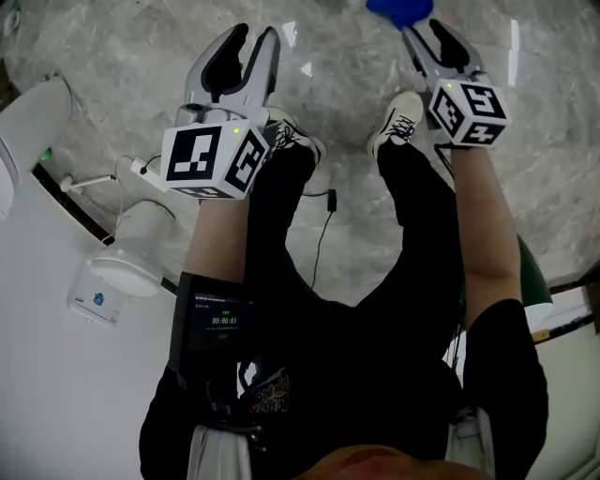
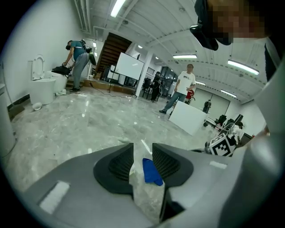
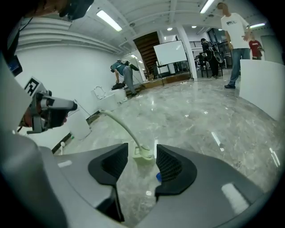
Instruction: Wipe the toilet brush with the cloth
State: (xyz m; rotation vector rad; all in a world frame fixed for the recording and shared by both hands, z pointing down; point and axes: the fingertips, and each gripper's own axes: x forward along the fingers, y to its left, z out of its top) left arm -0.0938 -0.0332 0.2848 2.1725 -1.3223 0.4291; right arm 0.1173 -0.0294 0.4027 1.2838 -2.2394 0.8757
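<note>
The blue cloth (image 1: 399,9) lies on the marble floor at the top edge of the head view, just ahead of my right gripper (image 1: 429,36). In the left gripper view the cloth (image 2: 152,172) shows through the narrow gap of my left gripper (image 2: 142,156); it lies on the floor beyond the jaws, not in them. The pale green toilet brush (image 3: 143,154) stands in its holder on the floor, its long handle curving up to the left. It appears beyond the gap of my right gripper (image 3: 142,156). Both grippers are open and hold nothing. My left gripper (image 1: 247,49) hangs above the floor.
A white toilet (image 1: 129,251) and a white wall panel are at the left, with a plug and cable (image 1: 323,223) on the floor. The person's shoes (image 1: 397,118) stand between the grippers. Farther off are another toilet (image 2: 42,87), a leaning white board (image 2: 189,117) and several people.
</note>
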